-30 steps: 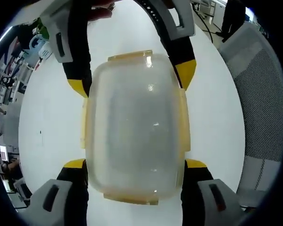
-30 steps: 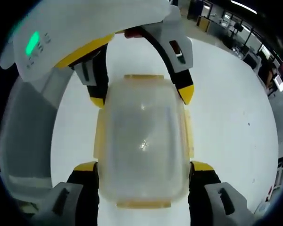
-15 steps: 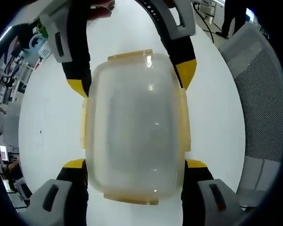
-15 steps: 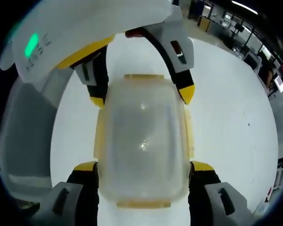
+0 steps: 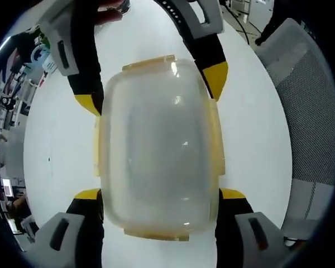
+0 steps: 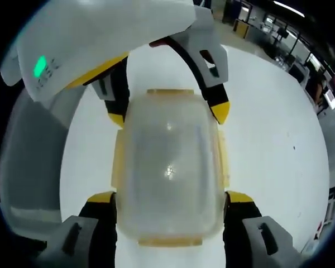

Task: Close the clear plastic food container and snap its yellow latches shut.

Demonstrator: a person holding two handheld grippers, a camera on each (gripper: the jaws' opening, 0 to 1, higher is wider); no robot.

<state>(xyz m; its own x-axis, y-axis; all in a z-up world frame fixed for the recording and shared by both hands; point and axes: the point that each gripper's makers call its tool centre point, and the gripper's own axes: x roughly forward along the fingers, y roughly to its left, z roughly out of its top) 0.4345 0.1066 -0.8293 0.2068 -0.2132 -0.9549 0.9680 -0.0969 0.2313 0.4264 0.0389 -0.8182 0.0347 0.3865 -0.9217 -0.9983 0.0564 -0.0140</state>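
Mid-task on a white table (image 5: 56, 151): one clear container (image 5: 159, 148), lid already seated, standing between two grippers that meet it from opposite ends. Left gripper (image 5: 159, 195) clenched on the near end in the left gripper view, yellow tips pressed against both long sides; right gripper (image 6: 170, 198) grasping the same box likewise in the right gripper view, each appearing at the top of the other's view. Counted: one container, one lid, four yellow latches (image 5: 152, 63), one per side, two grippers. Latches seemingly lying flat against the walls, though whether snapped home cannot be told through the cloudy plastic. Step in hand, by judgement: squeezing the long-side latches shut. Next move likely calling for a firm inward press until they click, then release and a shift to the short-end latches, keeping the box from sliding on the smooth top.
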